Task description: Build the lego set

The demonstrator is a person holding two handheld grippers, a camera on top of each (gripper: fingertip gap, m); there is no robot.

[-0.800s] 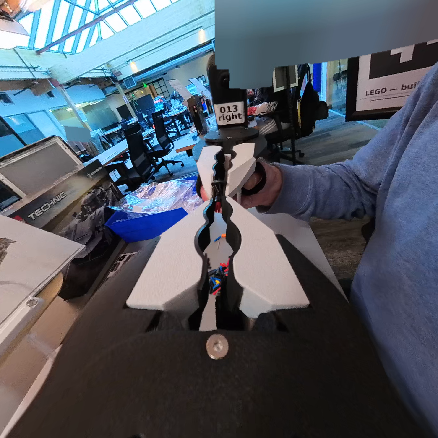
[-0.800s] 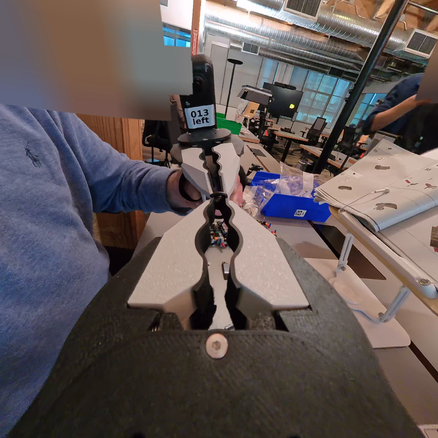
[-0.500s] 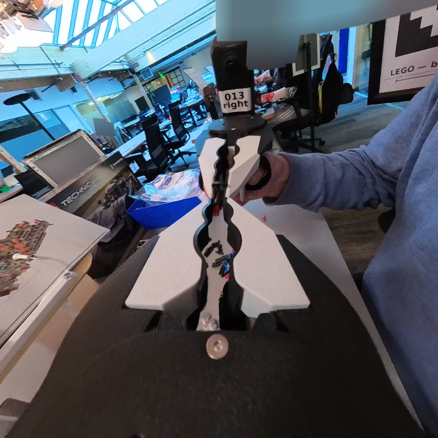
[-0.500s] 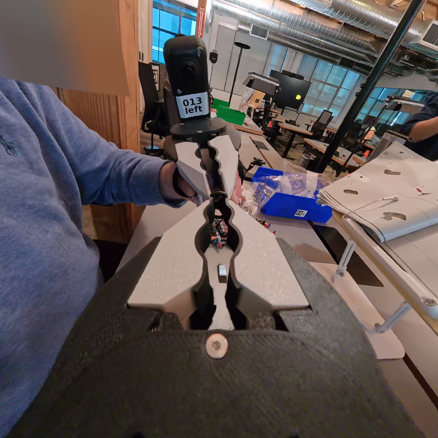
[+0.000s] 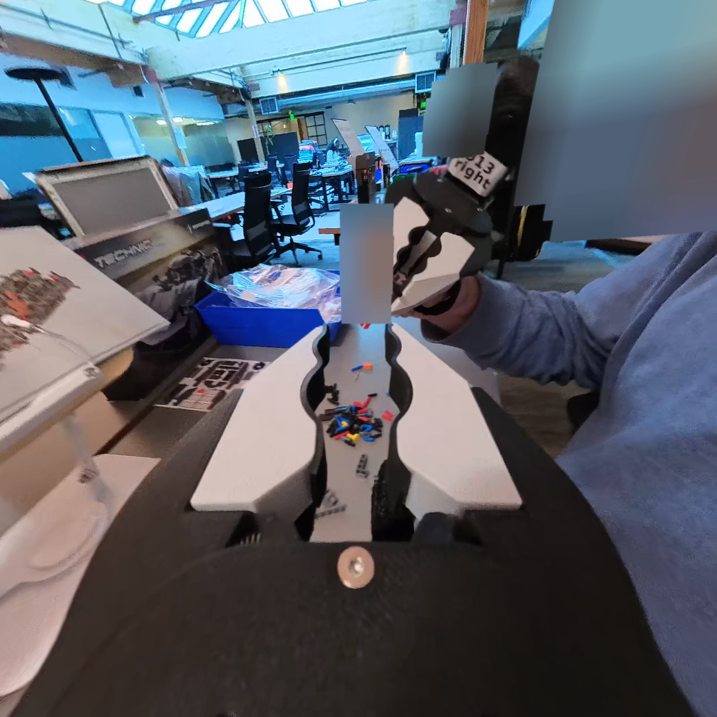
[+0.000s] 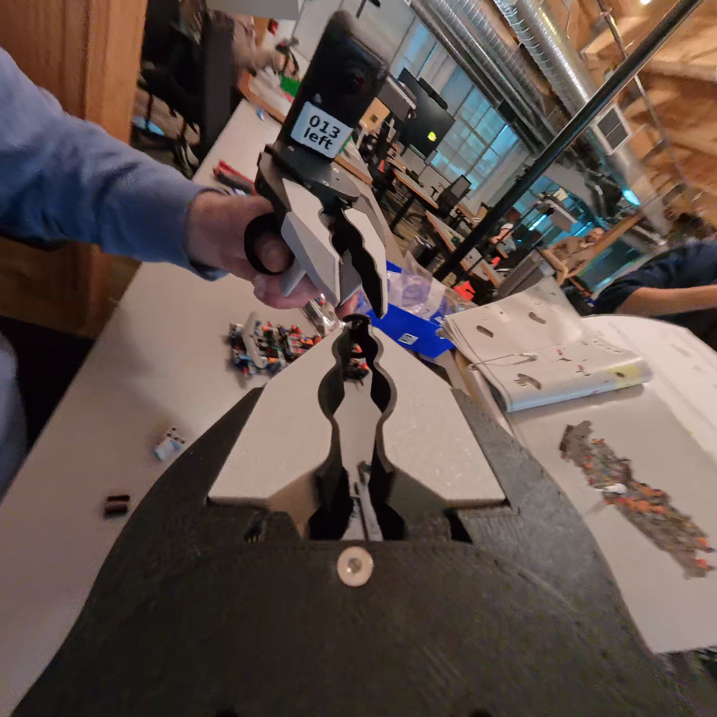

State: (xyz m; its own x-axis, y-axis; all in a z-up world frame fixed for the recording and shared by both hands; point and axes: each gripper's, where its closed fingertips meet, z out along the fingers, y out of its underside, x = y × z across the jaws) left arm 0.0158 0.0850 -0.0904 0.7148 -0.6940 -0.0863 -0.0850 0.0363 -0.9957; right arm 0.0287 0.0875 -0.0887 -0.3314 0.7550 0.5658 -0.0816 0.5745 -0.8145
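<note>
My left tongs (image 5: pixel 357 333) stand apart, empty, above a loose pile of pieces (image 5: pixel 355 423) on the desk (image 5: pixel 361 504). My right tongs (image 6: pixel 355 322) are clamped on a small black ring (image 6: pixel 354 319). The half-built lego model (image 6: pixel 271 345) sits on the desk near the blue bin (image 6: pixel 411 333).

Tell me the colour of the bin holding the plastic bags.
Blue bin, clearest in the left wrist view.

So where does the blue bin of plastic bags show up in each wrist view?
Left wrist view: blue bin sits left of centre, beyond the left tongs' tips.
Right wrist view: blue bin is right of centre, mostly hidden.
Shared landmark: open instruction booklet beside it.
</note>
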